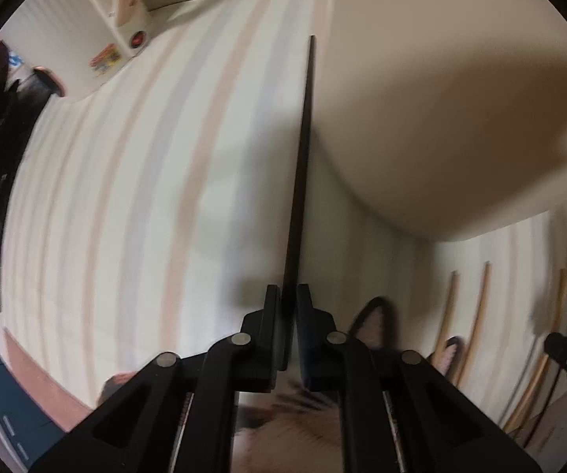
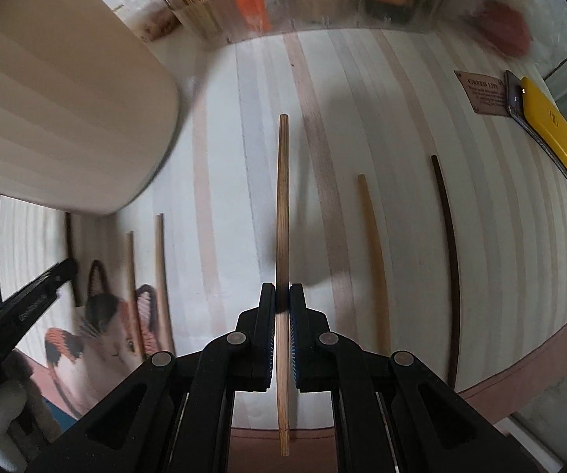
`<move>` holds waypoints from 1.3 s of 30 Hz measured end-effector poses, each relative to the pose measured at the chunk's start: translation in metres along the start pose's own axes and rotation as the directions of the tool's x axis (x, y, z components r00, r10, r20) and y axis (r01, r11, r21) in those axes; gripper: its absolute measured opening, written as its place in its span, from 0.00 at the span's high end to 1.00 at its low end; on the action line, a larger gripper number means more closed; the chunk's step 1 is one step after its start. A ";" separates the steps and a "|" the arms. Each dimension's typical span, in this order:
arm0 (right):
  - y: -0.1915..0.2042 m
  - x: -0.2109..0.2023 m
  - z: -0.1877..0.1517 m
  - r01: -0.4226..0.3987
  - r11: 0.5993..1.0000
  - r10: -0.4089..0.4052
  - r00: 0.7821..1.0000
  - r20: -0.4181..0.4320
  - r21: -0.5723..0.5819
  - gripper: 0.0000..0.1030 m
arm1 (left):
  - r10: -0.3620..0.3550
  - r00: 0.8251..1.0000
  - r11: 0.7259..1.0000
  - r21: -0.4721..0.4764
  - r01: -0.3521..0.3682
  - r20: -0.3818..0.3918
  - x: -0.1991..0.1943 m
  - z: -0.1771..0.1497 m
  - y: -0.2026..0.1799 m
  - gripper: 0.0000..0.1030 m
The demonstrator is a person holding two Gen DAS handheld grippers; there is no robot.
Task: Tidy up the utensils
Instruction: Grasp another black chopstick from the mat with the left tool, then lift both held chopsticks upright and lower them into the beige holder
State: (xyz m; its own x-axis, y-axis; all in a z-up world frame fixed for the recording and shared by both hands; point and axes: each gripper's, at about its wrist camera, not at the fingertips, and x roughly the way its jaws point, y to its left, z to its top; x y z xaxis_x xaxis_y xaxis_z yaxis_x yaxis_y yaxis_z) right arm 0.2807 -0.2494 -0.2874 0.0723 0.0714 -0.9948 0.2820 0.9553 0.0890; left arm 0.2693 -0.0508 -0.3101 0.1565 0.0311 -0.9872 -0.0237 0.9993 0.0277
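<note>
We see the left gripper (image 1: 289, 295) clamped on a dark chopstick (image 1: 303, 165), its jaws pressed against the stick's sides; the stick runs away from the camera over the striped cloth (image 1: 133, 197). Its near end is hidden between the pads and linkage, so we cannot tell how much of it lies behind the grip. Just to its right a big cream container (image 1: 448, 90) fills the upper corner, its top cut off by the frame edge, and we cannot say whether the stick touches it.

The right gripper (image 2: 282, 295) is closed on a light bamboo chopstick (image 2: 282, 197), which passes between the jaws and sticks out behind them toward the camera. On the cloth lie more sticks: a pale one (image 2: 374, 260) and a dark one (image 2: 450, 260) to the right, two light ones (image 2: 160, 276) to the left, partly over a cat picture (image 2: 102, 339). Another dark stick at far left is half hidden under the container and the other gripper's tip. A clear bin (image 2: 322, 8) at the top is blurred; we cannot make out its contents. A yellow case (image 2: 555, 134) lies at the right.
</note>
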 end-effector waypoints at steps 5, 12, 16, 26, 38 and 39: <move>-0.001 0.006 -0.003 0.009 1.000 -0.010 1.000 -0.017 -0.017 0.93 | 0.013 0.998 1.000 0.008 -0.012 -0.065 -0.007 -0.046 0.026 0.95; -0.001 0.016 -0.002 0.002 1.000 -0.003 0.999 -0.044 -0.022 0.93 | -0.056 0.989 0.997 -0.065 0.047 -0.137 -0.007 -0.061 0.055 0.90; 0.001 0.019 0.005 0.007 0.999 -0.008 0.999 -0.047 -0.032 0.93 | -0.042 0.992 0.996 -0.089 0.032 -0.120 -0.002 -0.024 0.059 0.90; 0.010 0.028 0.020 0.031 0.999 -0.034 0.997 -0.076 -0.032 0.93 | 0.039 0.997 0.999 0.034 -0.037 -0.073 0.002 0.031 0.034 0.96; 0.016 -0.023 0.014 0.001 0.997 0.005 0.996 0.086 -0.078 0.93 | -0.010 0.987 0.999 -0.051 0.018 0.158 -0.102 -0.025 0.049 0.97; 0.017 -0.029 0.012 -0.003 0.996 0.012 0.995 0.104 -0.085 0.93 | -0.012 0.984 0.998 -0.058 0.023 0.177 -0.109 -0.029 0.055 0.97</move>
State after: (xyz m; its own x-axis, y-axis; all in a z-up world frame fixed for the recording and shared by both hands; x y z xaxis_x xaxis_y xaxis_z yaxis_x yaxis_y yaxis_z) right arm 0.2954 -0.2383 -0.2563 0.1743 0.0523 -0.9833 0.1997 0.9760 0.0873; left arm 0.2225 -0.0002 -0.2050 0.3290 0.0216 -0.9441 -0.0772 0.9970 -0.0041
